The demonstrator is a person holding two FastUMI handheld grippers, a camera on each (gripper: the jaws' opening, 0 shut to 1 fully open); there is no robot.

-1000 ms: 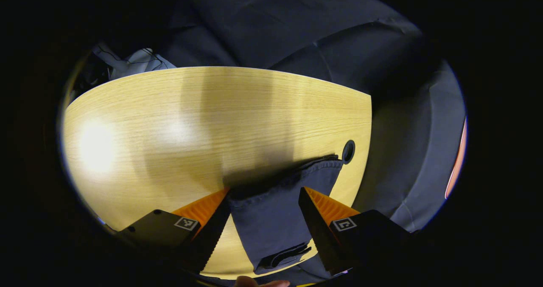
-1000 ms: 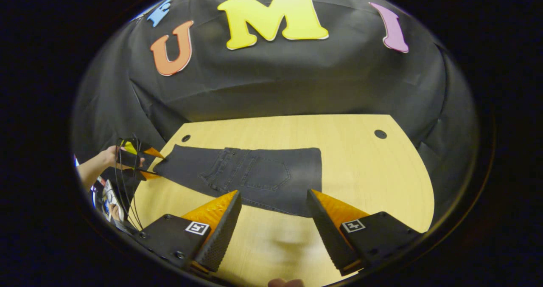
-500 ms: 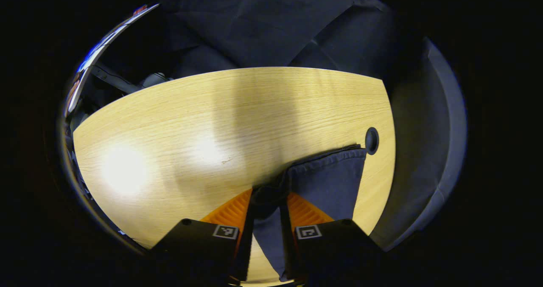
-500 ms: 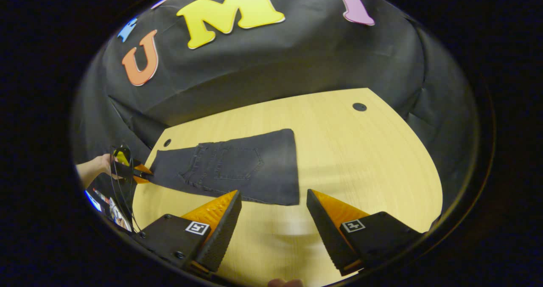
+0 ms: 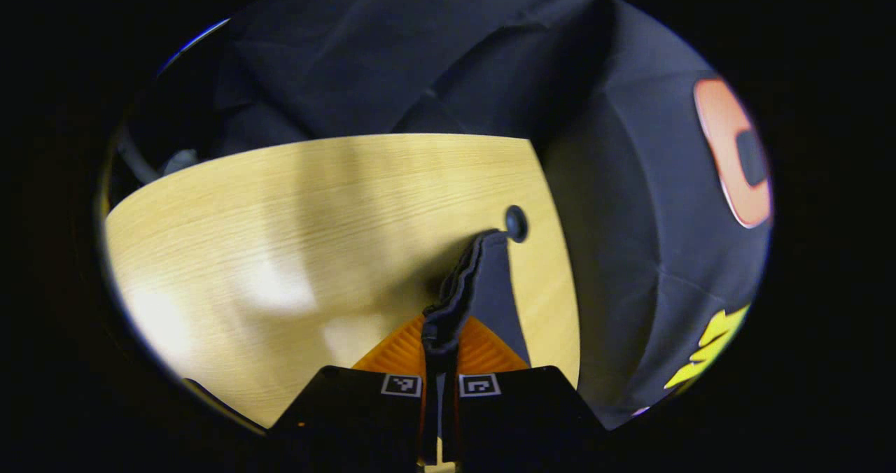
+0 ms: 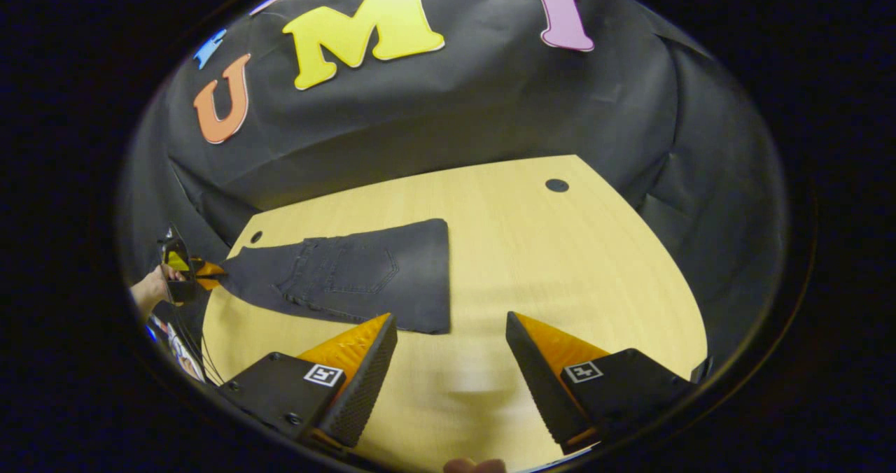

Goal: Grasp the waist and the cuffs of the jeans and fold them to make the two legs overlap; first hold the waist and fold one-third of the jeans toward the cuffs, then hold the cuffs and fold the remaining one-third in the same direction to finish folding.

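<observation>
Clamping the bunched cuff edge of the dark denim jeans, left gripper jaws closed on the fabric, bottom centre of the left gripper view. Right gripper gaping, grasping nothing, low centre. Jeans flat on the pale wooden table, centre-left. Risk: one-corner lift, so likely a skewed fold, slipping cuff.

Right gripper hangs w/ jaws wide apart over bare table; folded jeans lie flat ahead-left (back pocket up), far end pinched by left gripper.
</observation>
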